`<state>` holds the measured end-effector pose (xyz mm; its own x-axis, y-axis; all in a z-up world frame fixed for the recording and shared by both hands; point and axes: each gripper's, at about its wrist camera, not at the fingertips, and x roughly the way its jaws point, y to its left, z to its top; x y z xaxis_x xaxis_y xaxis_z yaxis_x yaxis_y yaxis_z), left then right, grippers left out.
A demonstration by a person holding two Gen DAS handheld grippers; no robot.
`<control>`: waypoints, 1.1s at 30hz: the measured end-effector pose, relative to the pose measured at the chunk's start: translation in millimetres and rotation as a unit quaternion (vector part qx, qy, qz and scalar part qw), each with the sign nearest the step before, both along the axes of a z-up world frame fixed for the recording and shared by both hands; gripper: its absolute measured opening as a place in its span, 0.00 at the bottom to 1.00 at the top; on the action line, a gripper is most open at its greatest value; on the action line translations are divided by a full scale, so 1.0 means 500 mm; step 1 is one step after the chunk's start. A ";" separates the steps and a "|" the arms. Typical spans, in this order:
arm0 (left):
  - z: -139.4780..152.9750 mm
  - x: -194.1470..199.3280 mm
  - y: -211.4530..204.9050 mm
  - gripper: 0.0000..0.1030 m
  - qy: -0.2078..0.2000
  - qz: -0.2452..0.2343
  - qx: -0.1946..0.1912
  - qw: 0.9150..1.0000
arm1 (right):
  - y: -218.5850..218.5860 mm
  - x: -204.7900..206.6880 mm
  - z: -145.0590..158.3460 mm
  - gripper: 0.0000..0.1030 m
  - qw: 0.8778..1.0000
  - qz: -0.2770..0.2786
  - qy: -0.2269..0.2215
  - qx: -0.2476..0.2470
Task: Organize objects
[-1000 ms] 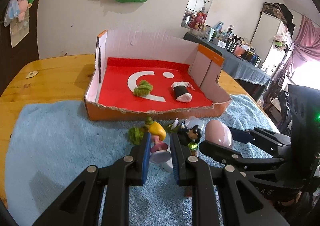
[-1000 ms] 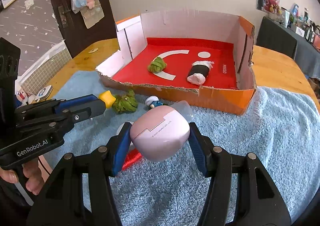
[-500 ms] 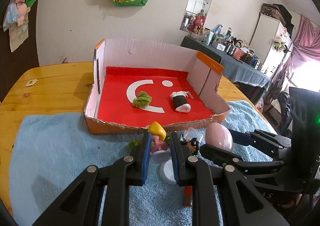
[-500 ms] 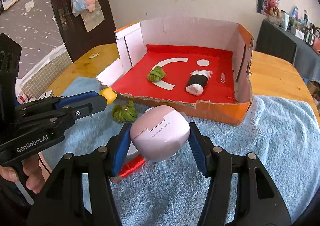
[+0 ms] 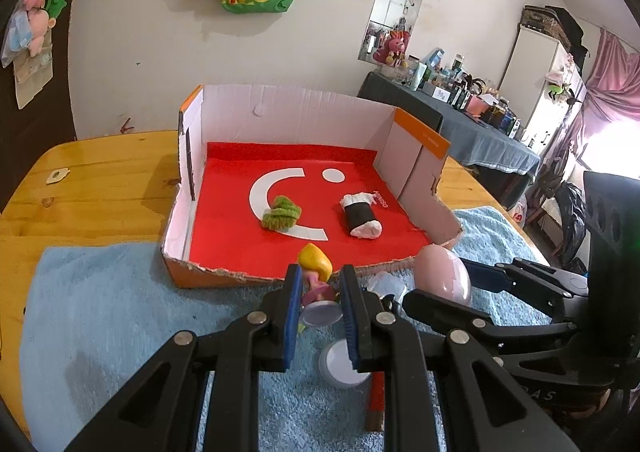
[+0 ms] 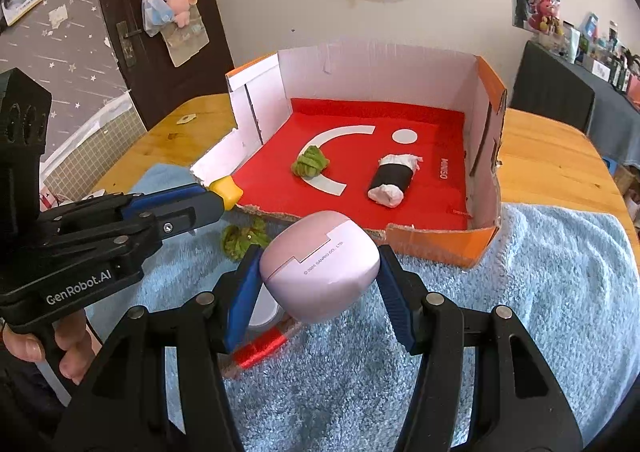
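My left gripper is shut on a small yellow-haired figurine and holds it above the blue towel, just before the front wall of the red-floored cardboard box. My right gripper is shut on a pink egg-shaped case, also raised before the box. In the box lie a green knitted toy and a black-and-white sushi roll toy. Another green toy lies on the towel.
A blue towel covers the wooden table. On the towel under the grippers lie a white round lid and a red stick. The box's side walls stand tall; its front wall is low and torn.
Both grippers have risen and moved toward the box with their objects. The figurine has come up off the towel, leaving the green toy and another small figure behind.
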<state>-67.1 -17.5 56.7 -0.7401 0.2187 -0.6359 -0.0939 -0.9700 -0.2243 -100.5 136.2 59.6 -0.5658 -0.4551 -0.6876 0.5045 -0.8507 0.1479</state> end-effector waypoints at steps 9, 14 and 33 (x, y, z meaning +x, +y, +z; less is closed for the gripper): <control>0.008 -0.024 -0.001 0.19 -0.002 -0.001 -0.001 1.000 | 0.000 -0.013 0.008 0.53 1.000 -0.002 0.000 0.000; 0.014 -0.045 -0.006 0.19 -0.004 0.000 0.000 1.000 | 0.001 -0.032 0.012 0.53 1.000 -0.004 -0.002 0.002; -0.001 -0.112 -0.021 0.19 -0.023 0.003 0.004 1.000 | -0.012 -0.105 0.009 0.53 1.000 -0.003 -0.026 -0.002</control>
<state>-122.9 -28.0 56.2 -0.7112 0.2198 -0.6678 -0.0767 -0.9685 -0.2370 -152.9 130.2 63.9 -0.5326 -0.4552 -0.7135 0.4911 -0.8529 0.1775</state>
